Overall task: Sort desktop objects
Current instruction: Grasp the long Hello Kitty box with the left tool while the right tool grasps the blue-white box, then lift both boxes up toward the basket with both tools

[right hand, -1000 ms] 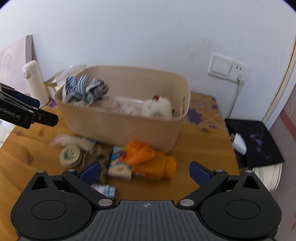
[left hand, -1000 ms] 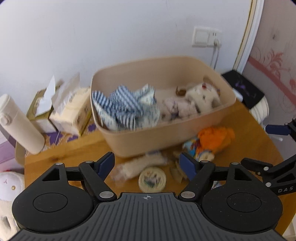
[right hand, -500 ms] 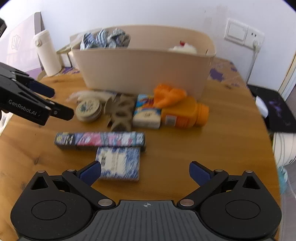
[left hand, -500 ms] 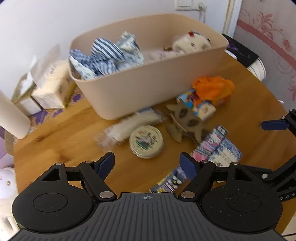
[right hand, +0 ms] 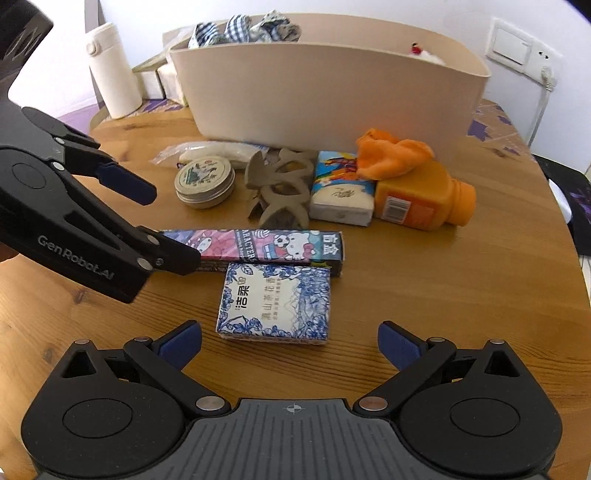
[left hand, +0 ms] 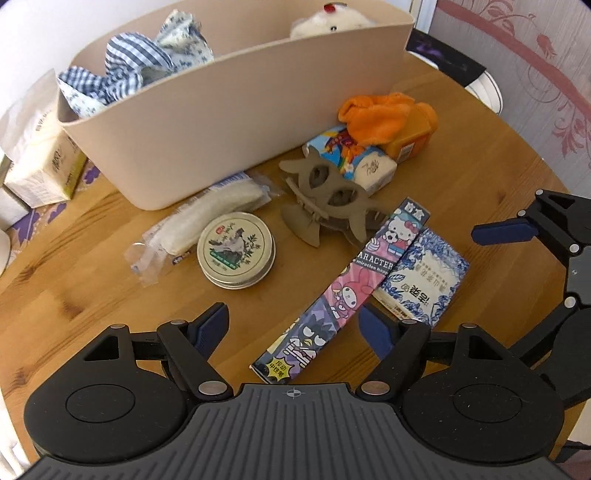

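Note:
My left gripper (left hand: 293,328) is open and empty, low over the near end of a long cartoon-printed box (left hand: 343,291), also in the right wrist view (right hand: 258,249). My right gripper (right hand: 290,345) is open and empty just before a blue-and-white tissue pack (right hand: 275,302), which lies beside the long box (left hand: 421,277). Further back lie a round tin (left hand: 236,253), a wrapped white item (left hand: 207,221), a grey-brown cut-out mask (left hand: 325,199), a colourful tissue pack (right hand: 341,188), an orange bottle (right hand: 424,199) and an orange cloth (right hand: 391,157).
A beige bin (left hand: 236,99) with blue checked cloth (left hand: 140,70) and a plush toy (left hand: 332,22) stands at the back of the round wooden table (right hand: 461,295). Tissue boxes (left hand: 40,162) and a white flask (right hand: 112,70) stand at left.
Both grippers have come down and forward toward the table. The loose items now fill the views and the bin has moved to the top. Both stay open.

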A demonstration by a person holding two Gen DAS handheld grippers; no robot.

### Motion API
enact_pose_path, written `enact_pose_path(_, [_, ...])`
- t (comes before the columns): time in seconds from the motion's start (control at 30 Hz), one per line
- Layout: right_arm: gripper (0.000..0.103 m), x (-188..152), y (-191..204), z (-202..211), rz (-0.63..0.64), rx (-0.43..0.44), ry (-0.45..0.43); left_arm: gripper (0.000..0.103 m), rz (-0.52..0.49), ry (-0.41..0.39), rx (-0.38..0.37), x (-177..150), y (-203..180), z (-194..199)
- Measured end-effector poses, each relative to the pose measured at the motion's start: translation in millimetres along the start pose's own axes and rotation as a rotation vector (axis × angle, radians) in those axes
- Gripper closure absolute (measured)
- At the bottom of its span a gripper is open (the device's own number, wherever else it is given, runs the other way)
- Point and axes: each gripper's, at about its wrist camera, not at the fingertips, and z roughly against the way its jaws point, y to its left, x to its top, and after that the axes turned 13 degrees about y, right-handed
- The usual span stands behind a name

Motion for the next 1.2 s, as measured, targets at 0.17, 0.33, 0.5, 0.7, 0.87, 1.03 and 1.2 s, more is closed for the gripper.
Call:
enact_pose_path(0.17, [0.000,3.2,2.5,-7.3,0.016,-0.001,0.010,0.025,-0.021,0.008,-0.002,1.4,-3.6,-10.0])
enact_pose_path(0.33, [0.002,4.9,2.1,-8.2,0.038,-0.010,0.003,0.043,-0.079,-0.004,-0.018,2.6,-13.0,-15.3])
enact_pose_path(0.5, [0.013,5.5,-1.2,-5.2,0.053,-0.016,-0.005,0.055,-0.113,-0.023,-0.030,2.6,-19.7,-15.5])
enact_pose_path(0.7, [0.033,4.4,-1.8,-1.3,0.066,-0.005,-0.021,0.069,-0.161,-0.022,-0.049,-2.5,-28.0,-13.3])
enact_pose_path(0.87, [0.043,-0.3,0.1,2.4,0.092,0.010,-0.016,0.077,-0.183,-0.012,-0.074,-3.9,-32.2,-11.4])
enact_pose_path(1.03, [0.043,-8.6,-0.9,6.6,0.088,0.005,-0.011,0.079,-0.198,-0.018,-0.080,-8.9,-37.4,-8.3])
enact_pose_path(1.2, [0.043,-17.3,-6.0,12.6,0.070,-0.006,-0.017,0.080,-0.200,-0.028,-0.091,-14.0,-42.1,-3.1])
